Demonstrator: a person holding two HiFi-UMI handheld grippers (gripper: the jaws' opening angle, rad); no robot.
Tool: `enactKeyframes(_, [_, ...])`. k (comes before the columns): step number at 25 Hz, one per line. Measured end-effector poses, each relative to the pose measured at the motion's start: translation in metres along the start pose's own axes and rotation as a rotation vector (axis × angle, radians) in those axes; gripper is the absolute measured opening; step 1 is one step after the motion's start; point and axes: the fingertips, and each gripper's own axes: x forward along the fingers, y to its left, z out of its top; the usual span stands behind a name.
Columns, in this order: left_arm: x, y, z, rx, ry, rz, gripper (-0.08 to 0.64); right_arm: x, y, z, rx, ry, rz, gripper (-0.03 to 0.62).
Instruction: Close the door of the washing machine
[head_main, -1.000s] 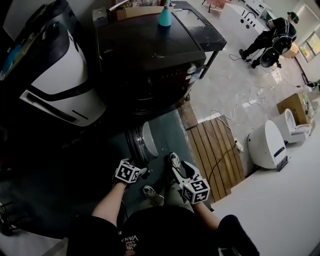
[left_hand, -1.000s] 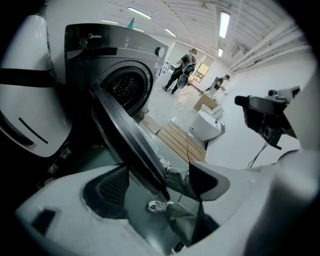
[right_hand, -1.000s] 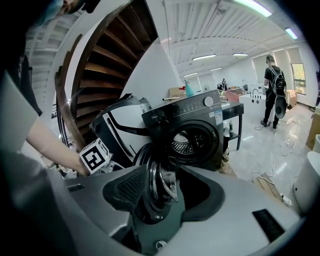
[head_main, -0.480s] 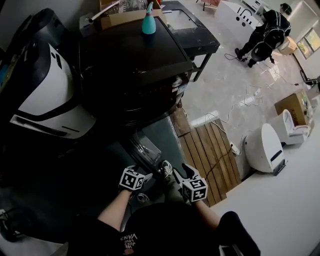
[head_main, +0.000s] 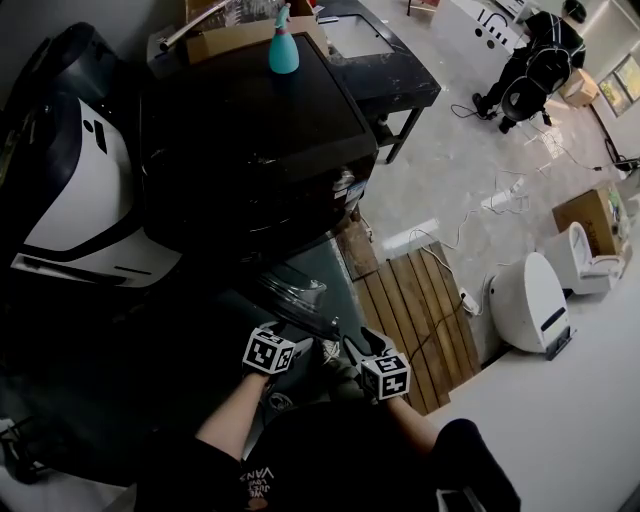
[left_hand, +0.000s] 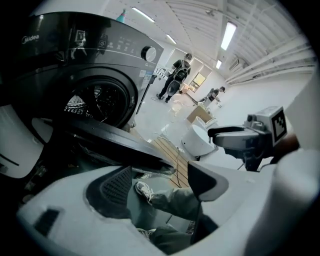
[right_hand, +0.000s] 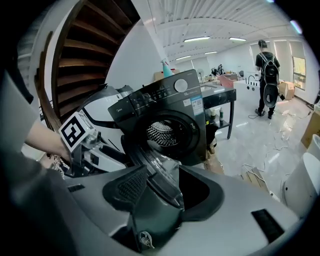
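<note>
Big bright workshop w/ pale glossy floor. A person (head_main: 530, 70) in dark clothes stands far off at the back, w/ loose cables on the floor nearby. Dark front-loading washing machine (head_main: 250, 130) fills the middle of the head view. A teal spray bottle (head_main: 283, 45) stands upright on its top, near the back edge. Black table (head_main: 385, 60) is just behind it to the right. White-and-black appliance (head_main: 70, 200) sits right beside it on the left. Wooden slat mat (head_main: 420, 315) lies on the floor to the right, w/ a white rounded unit (head_main: 525, 295) past that.

Door (head_main: 292, 295) of the machine is swung well open and sticks out from the front toward the wearer. Drum opening (right_hand: 165, 131) is uncovered, w/ perforated metal showing inside.

Left gripper (left_hand: 160, 182): jaws wide apart, nothing gripped. Btwn them only the wearer's trouser leg and a white sneaker (left_hand: 142, 189) show, lower down. Door's dark edge runs across just beyond the jaw tips; can't tell if it touches.

Right gripper (right_hand: 167, 192): jaws also wide apart. Door's rim and clear glass bowl stand in the gap btwn them but aren't clamped. Can't make out whether either pad touches the door.

In the head view both grippers sit low in frame, side by side, marker cubes up. Both are near the door's outer edge, w/ the wearer's forearms behind them.
</note>
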Motion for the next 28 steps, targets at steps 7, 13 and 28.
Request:
enactKeyframes(7, [0.011, 0.008, 0.041, -0.006, -0.030, 0.012, 0.362, 0.033, -0.019, 0.003, -0.012, 0.048, 0.021, 0.189])
enactKeyframes(13, [0.019, 0.011, 0.067, -0.039, -0.054, 0.024, 0.362, 0.073, -0.022, 0.005, -0.012, 0.104, 0.056, 0.181])
enactKeyframes(28, [0.031, 0.026, 0.114, -0.088, -0.113, 0.047, 0.347, 0.136, -0.069, 0.039, 0.142, 0.130, -0.035, 0.175])
